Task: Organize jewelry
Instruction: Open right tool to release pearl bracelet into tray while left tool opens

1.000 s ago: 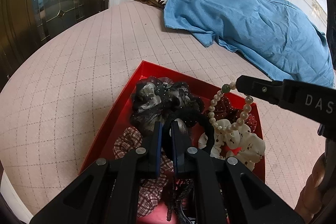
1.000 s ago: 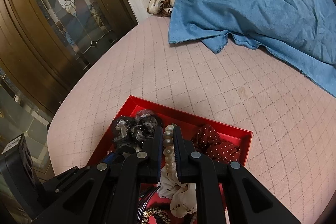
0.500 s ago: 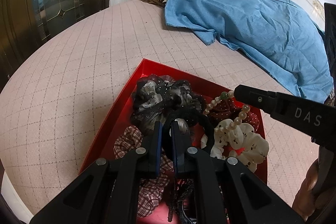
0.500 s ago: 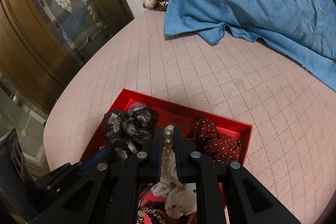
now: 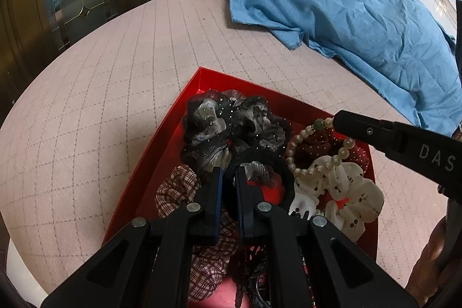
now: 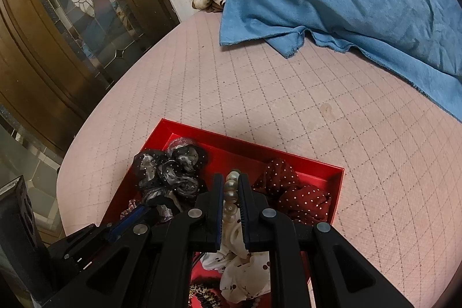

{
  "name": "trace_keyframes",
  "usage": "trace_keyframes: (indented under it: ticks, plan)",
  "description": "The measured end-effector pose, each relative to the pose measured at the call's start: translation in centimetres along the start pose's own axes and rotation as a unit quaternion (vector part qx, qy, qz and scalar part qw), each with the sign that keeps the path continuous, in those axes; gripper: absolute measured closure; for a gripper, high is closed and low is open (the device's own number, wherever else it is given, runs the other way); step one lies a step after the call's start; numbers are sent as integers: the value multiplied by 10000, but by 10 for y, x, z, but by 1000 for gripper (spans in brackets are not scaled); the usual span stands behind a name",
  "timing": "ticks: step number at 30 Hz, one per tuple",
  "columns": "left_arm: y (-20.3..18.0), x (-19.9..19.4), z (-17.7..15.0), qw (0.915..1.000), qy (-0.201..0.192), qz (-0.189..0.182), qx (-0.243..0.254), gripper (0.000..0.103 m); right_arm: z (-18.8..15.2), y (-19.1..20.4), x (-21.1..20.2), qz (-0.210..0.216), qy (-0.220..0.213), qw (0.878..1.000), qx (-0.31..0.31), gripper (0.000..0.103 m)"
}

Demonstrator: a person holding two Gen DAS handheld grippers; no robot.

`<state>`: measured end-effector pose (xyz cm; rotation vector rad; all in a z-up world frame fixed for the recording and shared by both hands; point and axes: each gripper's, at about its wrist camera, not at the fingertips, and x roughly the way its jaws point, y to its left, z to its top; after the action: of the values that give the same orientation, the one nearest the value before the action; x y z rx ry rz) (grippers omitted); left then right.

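With the right gripper (image 6: 231,186) pinching the pearl-bead bracelet (image 5: 314,152) over the red tray's (image 5: 161,140) far right corner and the left gripper (image 5: 228,178) clamped on the black elastic hair tie (image 5: 277,166) mid-tray, lift the beads slowly so neither snags the scrunchies.

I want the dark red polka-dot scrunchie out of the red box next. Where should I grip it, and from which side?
Grip the dark red scrunchie on its raised, bunched fold nearest the box's right wall, coming from above. That side lies bare; the pearl bracelet and cream scrunchie overlap its other side.
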<state>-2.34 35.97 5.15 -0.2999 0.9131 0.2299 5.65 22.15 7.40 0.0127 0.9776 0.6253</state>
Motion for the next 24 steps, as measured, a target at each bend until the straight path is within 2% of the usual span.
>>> trace_keyframes:
  ticks: [24]
  plan:
    - [-3, 14, -3, 9997, 222, 104, 44, 95, -3, -4, 5, -78, 36, 10000, -19, 91]
